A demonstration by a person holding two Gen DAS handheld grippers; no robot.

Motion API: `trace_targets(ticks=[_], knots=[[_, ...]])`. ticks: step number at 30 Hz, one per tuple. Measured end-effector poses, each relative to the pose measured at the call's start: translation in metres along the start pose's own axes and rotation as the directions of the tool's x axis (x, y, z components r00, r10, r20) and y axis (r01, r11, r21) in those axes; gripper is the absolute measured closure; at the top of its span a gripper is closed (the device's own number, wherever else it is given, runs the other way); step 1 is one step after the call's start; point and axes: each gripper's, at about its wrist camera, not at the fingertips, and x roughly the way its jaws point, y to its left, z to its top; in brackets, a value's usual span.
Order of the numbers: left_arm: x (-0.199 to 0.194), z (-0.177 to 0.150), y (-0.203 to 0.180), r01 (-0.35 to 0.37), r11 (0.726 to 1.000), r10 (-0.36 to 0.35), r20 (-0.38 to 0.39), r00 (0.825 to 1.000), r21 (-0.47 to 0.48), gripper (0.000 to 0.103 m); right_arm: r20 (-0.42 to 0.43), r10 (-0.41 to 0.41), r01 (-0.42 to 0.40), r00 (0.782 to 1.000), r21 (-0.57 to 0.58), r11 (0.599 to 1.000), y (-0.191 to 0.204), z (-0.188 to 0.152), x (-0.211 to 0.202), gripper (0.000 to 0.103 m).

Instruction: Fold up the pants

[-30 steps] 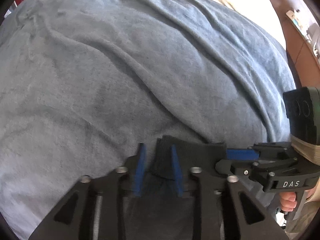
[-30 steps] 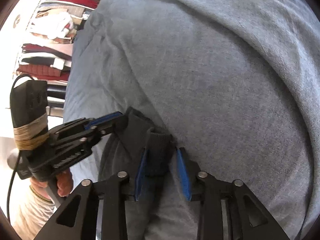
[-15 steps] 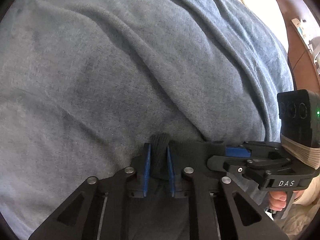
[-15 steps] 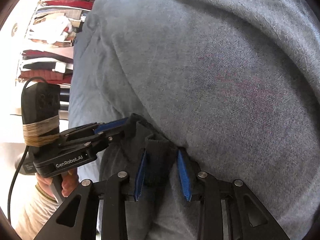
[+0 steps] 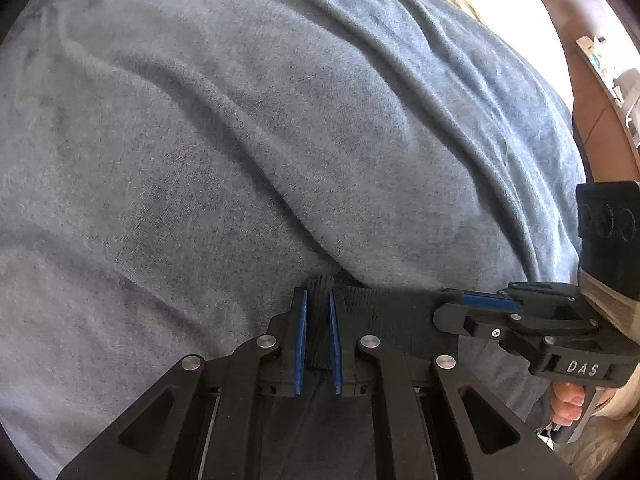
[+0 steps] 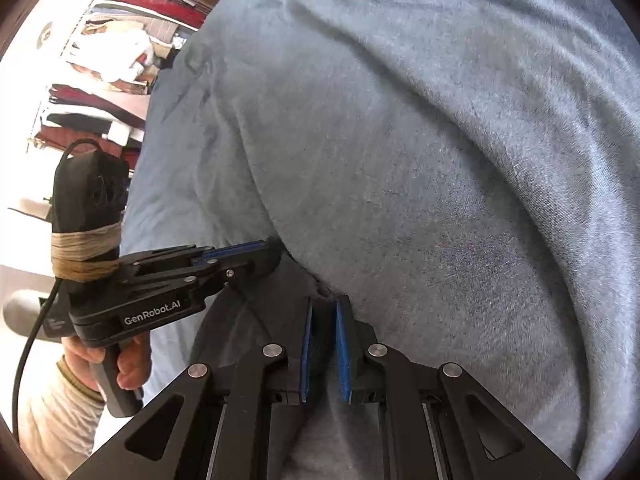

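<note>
In the left wrist view the left tongs (image 5: 318,336) were clamped on the dark ribbed waistband (image 5: 384,314) of the grey pants (image 5: 280,140), which sprawled ahead in soft, limp folds; the firmer band was the sensible hold. A second earlier these jaws stood apart. In the right wrist view the right tongs (image 6: 322,344), wider before, pinched the same band (image 6: 320,320).

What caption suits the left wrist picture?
Left gripper shut on the pants' dark waistband, right gripper pinching it alongside.
</note>
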Motion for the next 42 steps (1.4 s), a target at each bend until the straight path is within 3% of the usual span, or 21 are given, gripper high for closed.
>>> trace_targets(ticks=[3, 6, 10, 17, 21, 24, 27, 31, 42], knots=[[-0.004, -0.002, 0.004, 0.001, 1.000, -0.001, -0.004, 1.000, 0.006, 0.091, -0.020, 0.025, -0.025, 0.999, 0.010, 1.000, -0.004, 0.000, 0.003, 0.089], [0.001, -0.001, -0.005, 0.004, 1.000, -0.004, -0.011, 1.000, -0.001, 0.091, -0.033, 0.027, -0.026, 0.999, 0.032, 0.999, -0.003, -0.002, 0.004, 0.074], [-0.001, -0.002, 0.000, 0.009, 1.000, -0.009, -0.022, 1.000, -0.008, 0.086, -0.071, 0.056, -0.052, 0.996, 0.059, 0.997, -0.003, -0.008, 0.009, 0.074], [0.001, -0.002, 0.012, 0.027, 0.999, -0.028, -0.052, 0.998, -0.021, 0.077, -0.066, 0.098, -0.091, 0.993, 0.102, 0.991, -0.008, -0.005, 0.019, 0.074], [0.006, -0.005, 0.013, 0.056, 0.998, -0.058, -0.062, 0.996, -0.043, 0.078, -0.070, 0.107, -0.100, 0.992, 0.099, 0.990, -0.012, -0.003, 0.020, 0.074], [0.006, -0.007, 0.011, 0.070, 0.997, -0.073, -0.062, 0.995, -0.036, 0.088, -0.059, 0.104, -0.099, 0.993, 0.089, 0.991, -0.011, -0.003, 0.019, 0.080], [-0.004, -0.009, 0.004, 0.047, 0.999, -0.048, -0.032, 0.998, -0.010, 0.090, -0.044, 0.093, -0.090, 0.995, 0.058, 0.994, -0.009, -0.004, 0.015, 0.087], [-0.037, -0.013, -0.003, 0.037, 0.999, -0.038, 0.026, 0.999, 0.027, 0.091, -0.018, 0.078, -0.078, 0.997, 0.019, 0.997, 0.003, -0.005, 0.003, 0.088], [-0.133, -0.050, -0.020, -0.029, 0.997, 0.016, 0.178, 0.984, 0.072, 0.091, 0.112, 0.066, -0.036, 0.991, -0.250, 0.968, 0.092, -0.025, -0.060, 0.088]])
